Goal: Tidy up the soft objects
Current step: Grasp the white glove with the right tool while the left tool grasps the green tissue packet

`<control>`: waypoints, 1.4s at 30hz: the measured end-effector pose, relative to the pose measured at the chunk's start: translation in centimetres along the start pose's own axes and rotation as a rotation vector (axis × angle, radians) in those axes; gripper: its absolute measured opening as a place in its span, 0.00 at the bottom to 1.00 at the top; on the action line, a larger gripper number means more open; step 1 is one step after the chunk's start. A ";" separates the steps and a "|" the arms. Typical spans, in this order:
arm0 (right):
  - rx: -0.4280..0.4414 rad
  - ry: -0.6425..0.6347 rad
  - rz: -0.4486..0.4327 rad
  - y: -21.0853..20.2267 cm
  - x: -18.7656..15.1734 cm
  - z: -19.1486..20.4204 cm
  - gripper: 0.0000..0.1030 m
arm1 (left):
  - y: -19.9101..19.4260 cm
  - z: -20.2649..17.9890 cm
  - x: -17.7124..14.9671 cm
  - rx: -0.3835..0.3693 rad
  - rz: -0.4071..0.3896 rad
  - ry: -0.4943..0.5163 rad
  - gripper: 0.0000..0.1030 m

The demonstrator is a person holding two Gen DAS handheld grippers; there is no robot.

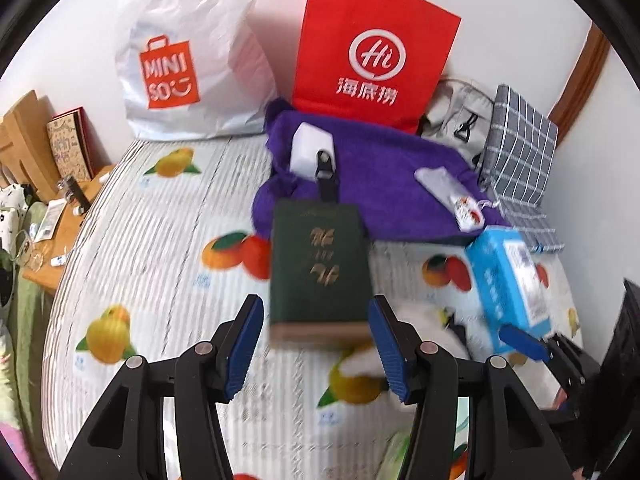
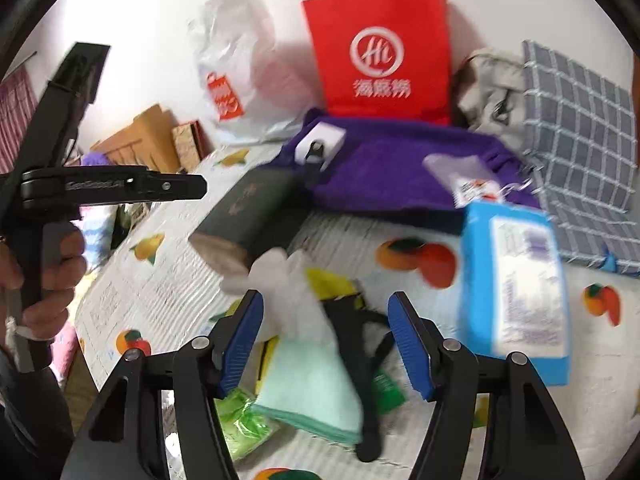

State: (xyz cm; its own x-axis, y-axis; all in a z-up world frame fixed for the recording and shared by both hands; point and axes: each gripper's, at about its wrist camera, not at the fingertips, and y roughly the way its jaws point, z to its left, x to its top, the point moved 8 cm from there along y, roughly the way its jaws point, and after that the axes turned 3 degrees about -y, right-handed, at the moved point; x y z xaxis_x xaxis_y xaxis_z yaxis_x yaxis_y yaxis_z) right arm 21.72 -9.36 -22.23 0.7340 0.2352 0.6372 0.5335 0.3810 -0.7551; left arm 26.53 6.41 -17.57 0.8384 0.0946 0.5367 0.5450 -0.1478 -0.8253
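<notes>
My left gripper (image 1: pixel 316 344) is open, its blue pads on either side of the near end of a dark green book (image 1: pixel 318 268) that lies on the fruit-print bed sheet (image 1: pixel 160 248). My right gripper (image 2: pixel 328 344) is open and empty above a white cloth (image 2: pixel 296 292), a mint green towel (image 2: pixel 312 392) and a black strap (image 2: pixel 356 360). A purple towel (image 1: pixel 376 184) lies behind the book with a white box (image 1: pixel 310 150) on it. A blue tissue pack (image 2: pixel 516 288) lies at the right. The book also shows in the right wrist view (image 2: pixel 248 216).
A white MINISO bag (image 1: pixel 188 56) and a red paper bag (image 1: pixel 372 48) stand against the wall. A grey checked cloth (image 2: pixel 580 152) and a grey bag (image 2: pixel 492 88) lie at the back right. A wooden side table (image 1: pixel 52 184) with small items is at the left.
</notes>
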 end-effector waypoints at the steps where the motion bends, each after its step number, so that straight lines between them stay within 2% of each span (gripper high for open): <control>1: 0.006 -0.006 0.006 0.5 -0.2 0.3 0.63 | -0.1 0.3 -0.4 0.002 0.002 -0.001 0.51; 6: 0.018 -0.021 0.041 2.9 -1.1 1.6 0.60 | -0.2 1.6 -2.3 0.002 0.015 -0.001 0.51; 10: 0.034 -0.033 0.051 3.9 -1.3 2.4 0.18 | -0.3 1.9 -3.2 -0.003 0.020 0.011 0.51; 13: 0.056 -0.023 -0.003 2.5 -0.3 2.8 0.13 | -0.4 2.0 -3.7 -0.008 0.023 0.006 0.51; 15: 0.080 -0.010 -0.049 1.0 0.5 3.0 0.13 | -0.4 2.0 -4.1 -0.007 0.029 0.003 0.51; 20: 0.073 0.011 -0.133 -2.9 1.5 2.6 0.13 | -0.5 1.5 -5.5 -0.015 0.044 0.017 0.51; 25: 0.033 0.038 -0.176 -6.4 0.7 1.2 0.13 | -0.6 0.1 -7.4 -0.029 0.070 0.034 0.51; 27: 0.004 0.066 -0.182 -7.5 -0.1 0.2 0.13 | -0.6 -0.9 -8.5 -0.057 0.087 0.042 0.55; 29: 0.002 0.091 -0.183 -8.5 -1.2 -0.8 0.13 | -0.6 -1.8 -9.2 -0.069 0.093 0.054 0.60; 35: -0.065 0.155 -0.142 -10.6 -5.7 -4.3 0.13 | 0.4 -5.8 -12.3 -0.148 0.163 0.086 0.62; 37: -0.079 0.163 -0.133 -11.2 -7.2 -5.2 0.13 | 0.6 -6.9 -13.1 -0.171 0.181 0.096 0.68; 40: -0.114 0.164 -0.106 -11.6 -9.3 -6.4 0.14 | 1.3 -8.4 -14.4 -0.145 0.201 0.148 0.70; 42: -0.144 0.170 -0.084 -11.2 -10.6 -7.3 0.16 | 2.3 -8.9 -15.3 -0.099 0.224 0.188 0.70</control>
State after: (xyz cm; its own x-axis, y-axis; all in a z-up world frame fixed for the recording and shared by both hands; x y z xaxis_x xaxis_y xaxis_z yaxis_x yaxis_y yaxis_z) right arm 10.98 -22.65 -21.65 0.7383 0.0496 0.6726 0.6411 0.2583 -0.7227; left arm 14.95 -4.18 -26.10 0.9176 -0.1334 0.3744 0.3364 -0.2410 -0.9103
